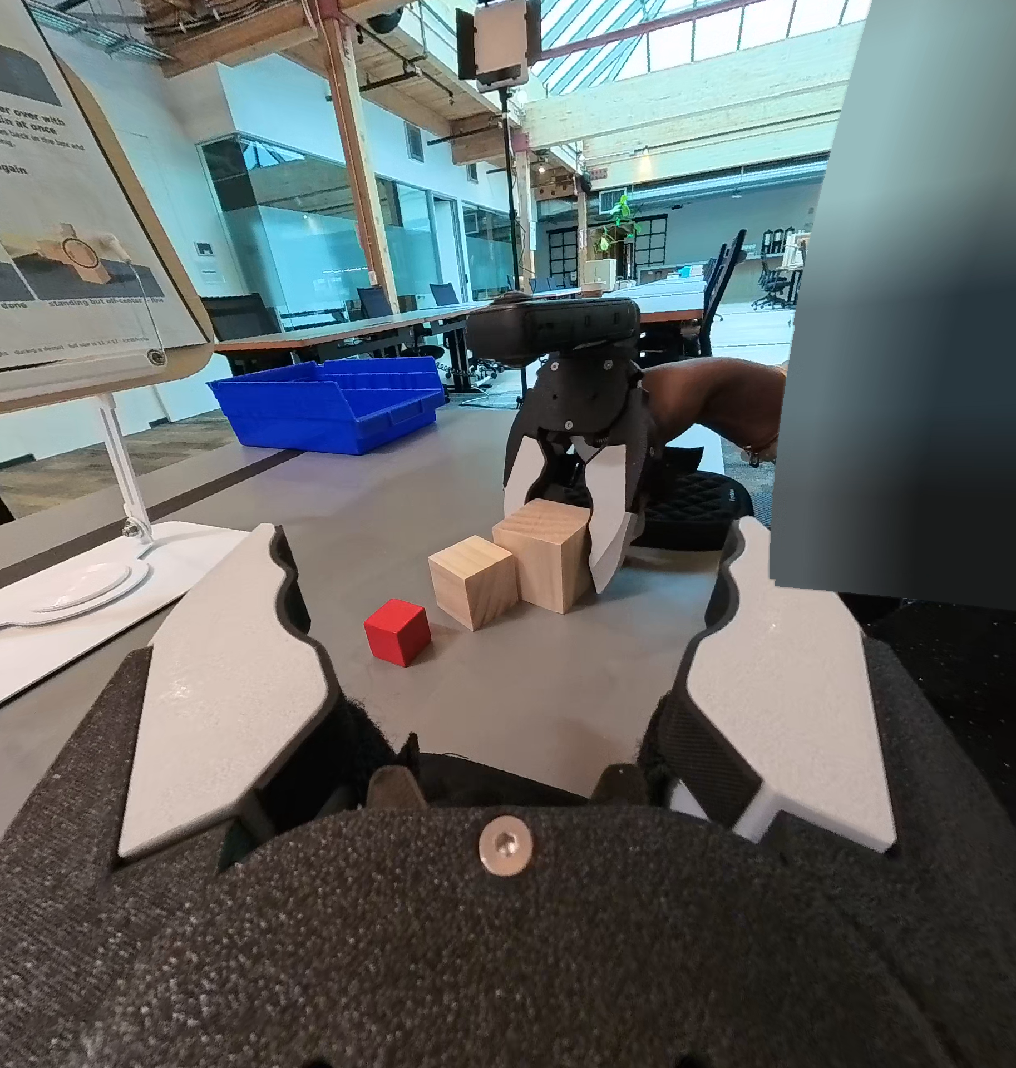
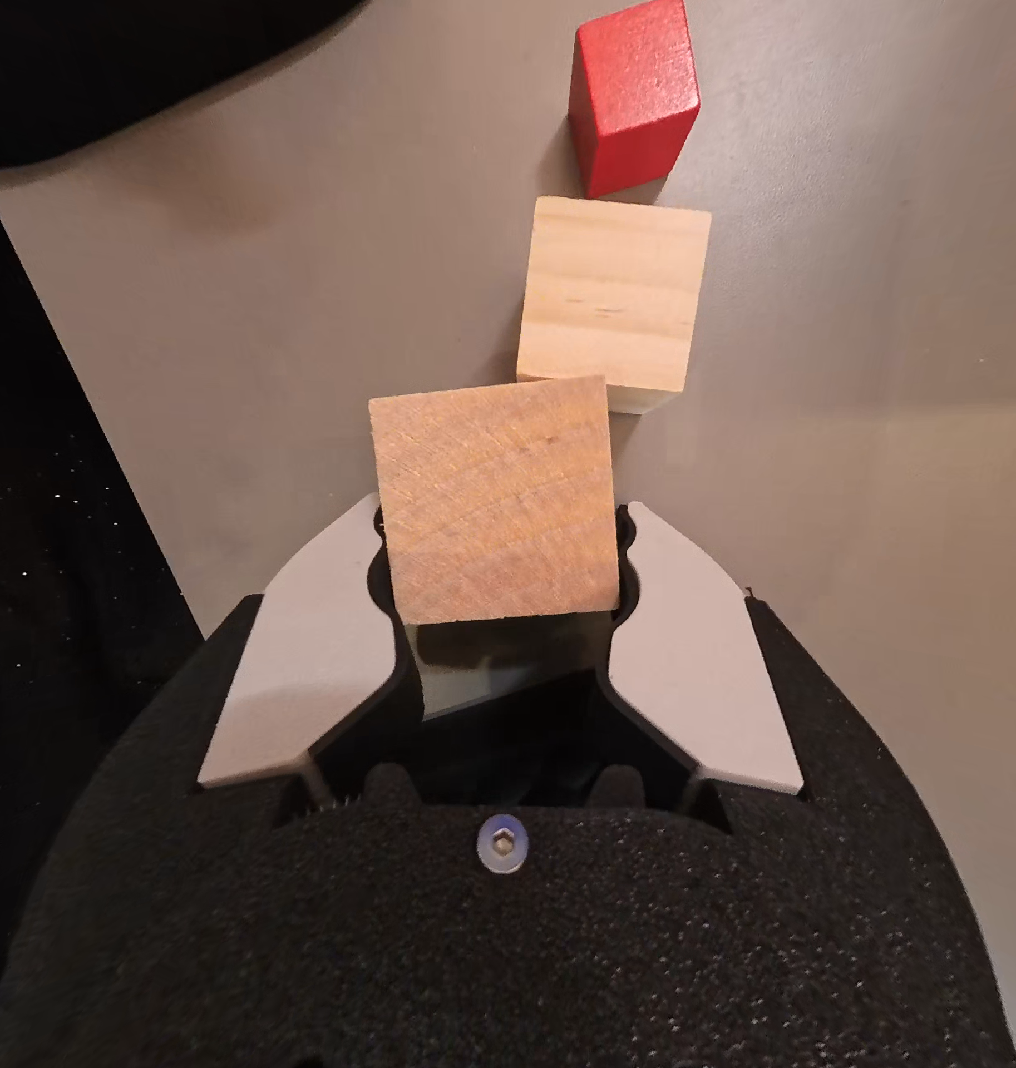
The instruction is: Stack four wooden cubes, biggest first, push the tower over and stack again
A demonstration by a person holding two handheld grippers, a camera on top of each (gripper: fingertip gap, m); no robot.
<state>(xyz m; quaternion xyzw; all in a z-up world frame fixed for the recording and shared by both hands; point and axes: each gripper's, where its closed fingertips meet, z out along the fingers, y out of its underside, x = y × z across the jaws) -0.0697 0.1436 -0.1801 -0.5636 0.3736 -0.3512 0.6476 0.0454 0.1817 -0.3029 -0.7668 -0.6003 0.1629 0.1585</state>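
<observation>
My right gripper (image 2: 503,508) is shut on a large bare-wood cube (image 2: 494,503), both pads pressed to its sides, and the cube rests on the grey table (image 2: 263,289). The left wrist view shows the same grasp, with the right gripper (image 1: 558,537) coming down from above onto the large cube (image 1: 546,555). A smaller wood cube (image 1: 474,581) stands against it, and a small red cube (image 1: 397,631) sits just beyond; both also show in the right wrist view, the wood cube (image 2: 610,300) and the red cube (image 2: 633,86). My left gripper (image 1: 505,529) is wide open and empty, low over the table and facing the cubes.
A blue plastic bin (image 1: 326,404) sits farther back on the table. A printed sheet on a white stand (image 1: 60,202) stands at the left, with its base (image 1: 60,583) on the table. A person's hand (image 1: 719,393) holds the right gripper. The table edge (image 2: 89,404) runs along the left. Tip to tip, the grippers are about 20 centimetres apart.
</observation>
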